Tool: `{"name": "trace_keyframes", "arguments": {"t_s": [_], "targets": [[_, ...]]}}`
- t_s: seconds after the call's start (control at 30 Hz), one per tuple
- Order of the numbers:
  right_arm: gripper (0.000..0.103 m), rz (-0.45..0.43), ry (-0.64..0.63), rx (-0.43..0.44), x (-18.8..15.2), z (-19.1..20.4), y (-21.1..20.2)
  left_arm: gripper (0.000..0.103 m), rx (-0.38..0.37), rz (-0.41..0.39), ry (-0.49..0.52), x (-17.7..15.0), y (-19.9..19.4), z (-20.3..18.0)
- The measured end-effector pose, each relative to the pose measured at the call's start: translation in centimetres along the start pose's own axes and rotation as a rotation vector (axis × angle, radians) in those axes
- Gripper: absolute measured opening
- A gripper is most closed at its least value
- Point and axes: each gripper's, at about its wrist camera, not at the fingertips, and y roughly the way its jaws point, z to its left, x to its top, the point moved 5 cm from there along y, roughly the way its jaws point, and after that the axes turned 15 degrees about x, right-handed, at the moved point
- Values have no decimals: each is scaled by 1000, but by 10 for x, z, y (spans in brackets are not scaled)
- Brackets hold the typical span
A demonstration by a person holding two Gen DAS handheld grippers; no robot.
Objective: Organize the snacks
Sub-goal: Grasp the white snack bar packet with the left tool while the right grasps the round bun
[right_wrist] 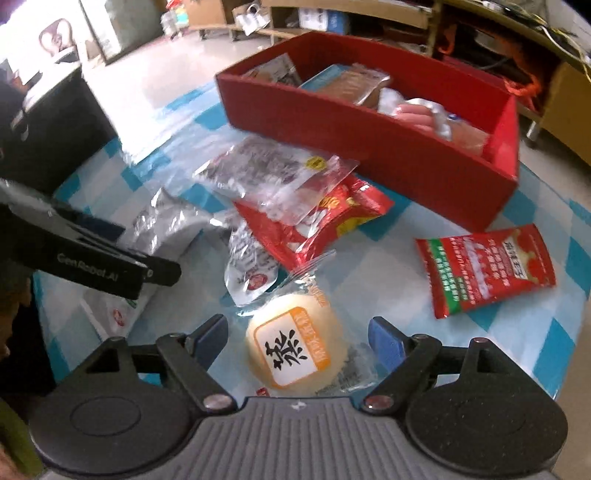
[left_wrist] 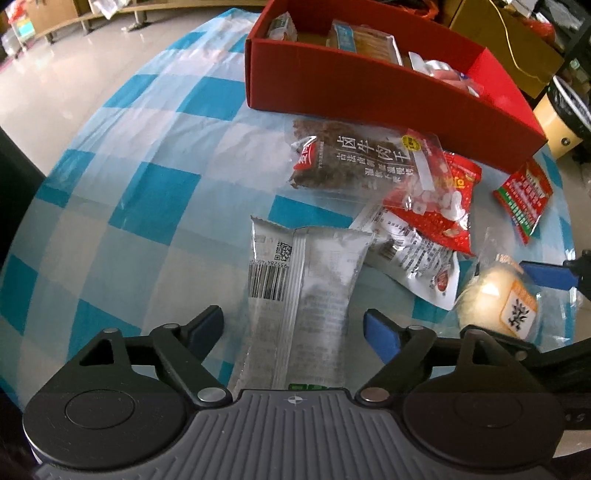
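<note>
On the checked table (left_wrist: 122,206), a grey packet (left_wrist: 306,291) is seen lying flat between the spread fingers of the left tool (left_wrist: 293,326), untouched by either pad. A wrapped bun (right_wrist: 291,350) is framed by the right tool (right_wrist: 297,341), whose jaws are held wide and clear of it. Beyond these, a meat packet (left_wrist: 351,158), a red bag (right_wrist: 325,225) and a red sachet (right_wrist: 484,273) are scattered. A red box (right_wrist: 373,147), partly filled with snacks, is set farther back.

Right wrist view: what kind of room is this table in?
Probably a storeroom or workshop rather than a kitchen: a table under a blue checked cloth, low wooden shelving cluttered with boxes, and a pale tiled floor.
</note>
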Motion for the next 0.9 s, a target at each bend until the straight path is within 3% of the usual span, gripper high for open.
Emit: {"name": "trace_keyframes", "arguments": {"t_s": [0.1,0.2,0.37,0.57,0.63,0.67,0.73,0.83,0.9], "targets": [[87,34,-31,-11,-3,3,13,94,34,-11,24,-3,2,-3],[103,55,-54,-39,-6,4,25,95,63,-29,55,-7,1,-7],[103,47,-23,-45,-6,3,28,103,61,-27,52,-9,4,-4],[103,40,-51,-42,-6,2,27,103,65,-46,35,-15,4,-1],[91,32,-32,-44,-8,-1,21,103,64,-30,15,-16,4,0],[78,21,-18,-51,-8,-2,15,102,65,-29,11,-16,4,1],[63,7,-16,-59,-9,-3,8,98,69,-37,15,-17,1,0],[60,0,-21,-61,-13,-2,4,83,59,-54,36,-17,-7,-6],[59,6,-29,-70,-15,0,3,65,54,-65,46,-17,-13,-8]]}}
